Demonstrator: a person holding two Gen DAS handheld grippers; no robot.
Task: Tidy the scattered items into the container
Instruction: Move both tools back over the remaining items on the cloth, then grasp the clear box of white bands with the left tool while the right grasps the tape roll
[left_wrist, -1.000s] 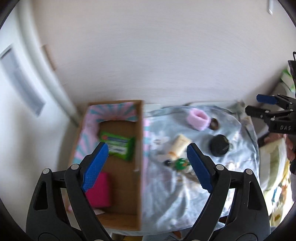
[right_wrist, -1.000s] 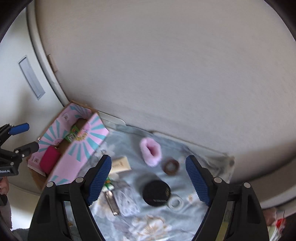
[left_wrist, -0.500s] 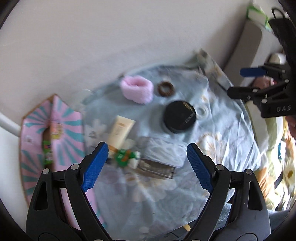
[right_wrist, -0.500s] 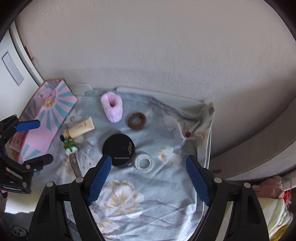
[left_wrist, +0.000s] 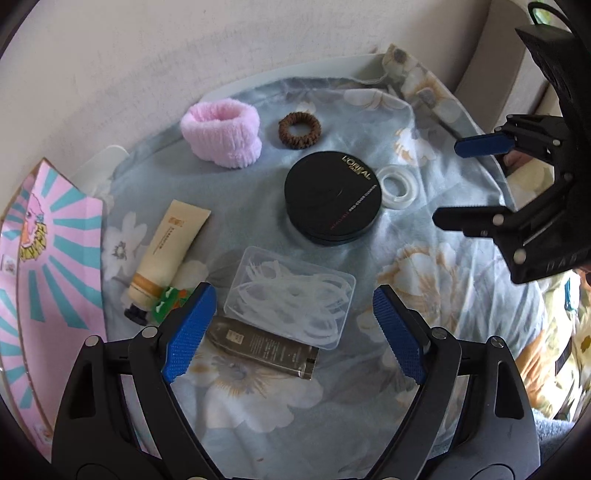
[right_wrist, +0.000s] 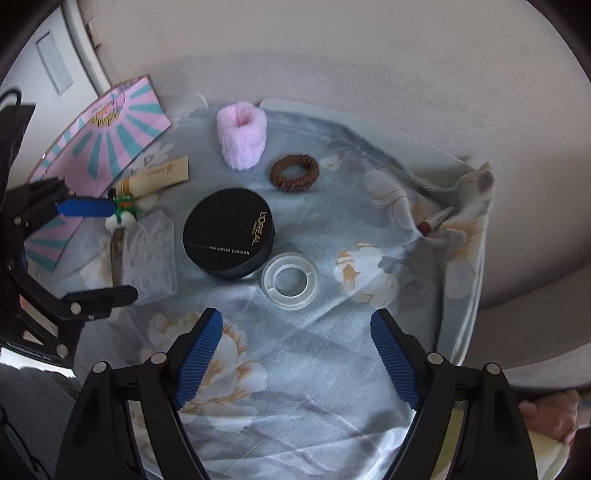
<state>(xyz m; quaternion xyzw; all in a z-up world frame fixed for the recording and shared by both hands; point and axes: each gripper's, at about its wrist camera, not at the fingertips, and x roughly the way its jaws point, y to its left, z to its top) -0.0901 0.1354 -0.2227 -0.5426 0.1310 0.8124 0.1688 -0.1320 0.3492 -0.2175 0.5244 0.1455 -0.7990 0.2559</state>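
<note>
On the floral cloth lie a pink fluffy band (left_wrist: 221, 133), a brown scrunchie (left_wrist: 299, 130), a black compact (left_wrist: 332, 197), a clear tape roll (left_wrist: 399, 186), a cream tube (left_wrist: 168, 251), a green and white toy (left_wrist: 168, 301), a clear plastic box (left_wrist: 290, 295) and a dark sachet (left_wrist: 264, 345). The pink box (left_wrist: 48, 266) stands at the left. My left gripper (left_wrist: 291, 332) is open and empty above the clear box. My right gripper (right_wrist: 295, 354) is open and empty, just short of the tape roll (right_wrist: 290, 280).
A red-tipped stick (right_wrist: 436, 219) lies in a fold of the cloth at the right. The white table edge (right_wrist: 369, 123) meets the wall behind. A cushion and bedding (left_wrist: 546, 332) lie to the right of the table.
The left gripper has swung from over the pink box to over the items on the cloth and come lower. The right gripper has also moved in closer above the cloth.
</note>
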